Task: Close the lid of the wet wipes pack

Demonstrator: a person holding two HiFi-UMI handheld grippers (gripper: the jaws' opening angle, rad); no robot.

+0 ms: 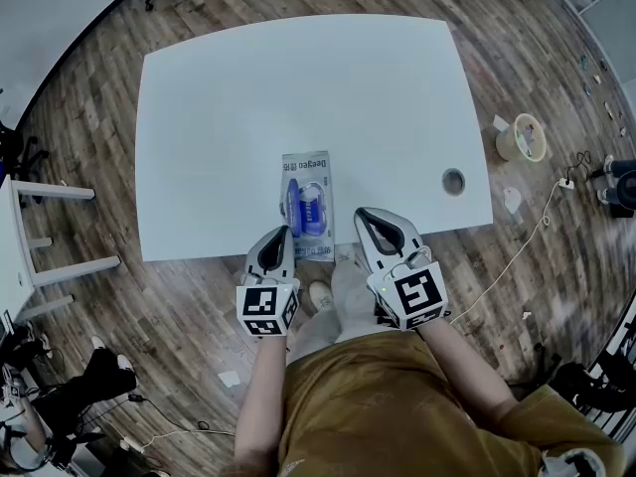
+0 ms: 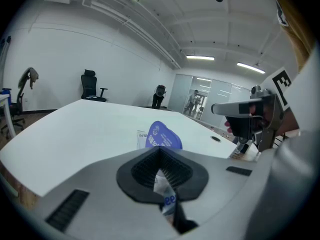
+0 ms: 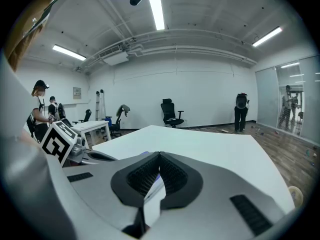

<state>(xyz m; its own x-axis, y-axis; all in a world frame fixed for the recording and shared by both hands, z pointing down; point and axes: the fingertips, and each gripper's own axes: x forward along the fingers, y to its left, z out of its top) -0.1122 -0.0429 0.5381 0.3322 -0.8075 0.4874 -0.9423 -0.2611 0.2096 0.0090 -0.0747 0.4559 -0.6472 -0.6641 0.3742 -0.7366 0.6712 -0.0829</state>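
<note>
White table (image 1: 229, 117) fills most of the head view; person stands at its near edge w/ a claw in each hand. Left gripper (image 1: 281, 235) and right gripper (image 1: 364, 214) sit low at that edge, either side of the wet wipes pack (image 1: 308, 172); the left tip is just beside the pack's near-left corner, the right tip a little apart from its right side. Pack lies flat, long axis running away from the person, near the front-middle of the table.

Left gripper view: jaws drawn together to a thin slit; printed pack film shows through it, seemingly past the jaws rather than pinched, so I judge it's holding nothing. Right gripper view: jaws likewise together bar a sliver; only pale surface shows in the gap, nothing gripped.

Blue lid (image 2: 162, 136) stands up off the pack, hinged open and tilted away; it's the blue oval (image 1: 306, 207) in the head view.

Step in hand, prob.: approach only — lid not yet touched. Next move calls for one claw to reach over the raised flap and press it down toward the pack till it seats; the other could steady the near end so the light pack doesn't slide.
</note>
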